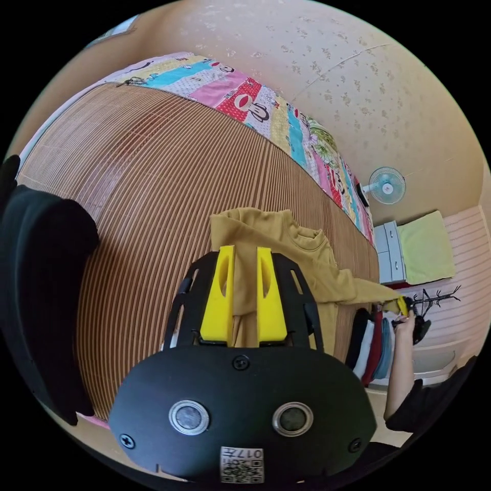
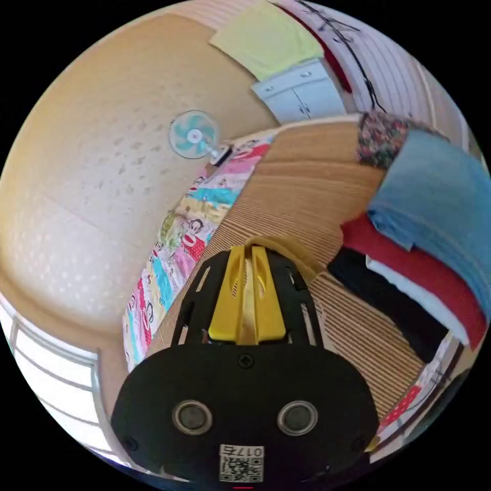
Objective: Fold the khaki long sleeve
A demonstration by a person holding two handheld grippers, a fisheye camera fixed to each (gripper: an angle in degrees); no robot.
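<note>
left gripper view: close above bamboo mat (image 1: 153, 179), toward wall | right gripper view: low along mat | shared: fan (image 1: 387, 185)

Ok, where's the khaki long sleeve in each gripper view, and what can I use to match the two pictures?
Left gripper view: khaki long sleeve lies mid-frame on the slatted mat, one fold between the left gripper jaws.
Right gripper view: a khaki strip at centre, pinched in the right gripper.
Shared landmark: the wall fan.
</note>
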